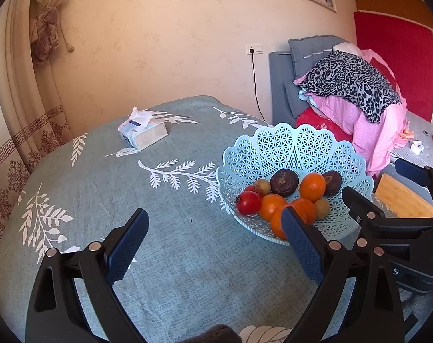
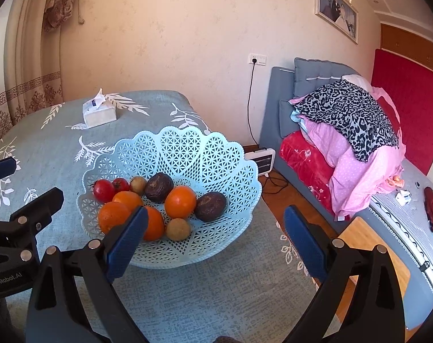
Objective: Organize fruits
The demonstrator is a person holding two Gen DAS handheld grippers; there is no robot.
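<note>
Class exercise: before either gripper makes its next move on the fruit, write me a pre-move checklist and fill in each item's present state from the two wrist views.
1. Left gripper jaws open and empty: ok.
2. Right gripper jaws open and empty: ok.
3. Basket sits flat on the table: ok.
4. All fruit inside the basket, including oranges, tomatoes and dark fruits: ok.
5. Basket clear of the table edge: cannot tell; it sits near the corner.
6. Tissue box out of the way: ok.
</note>
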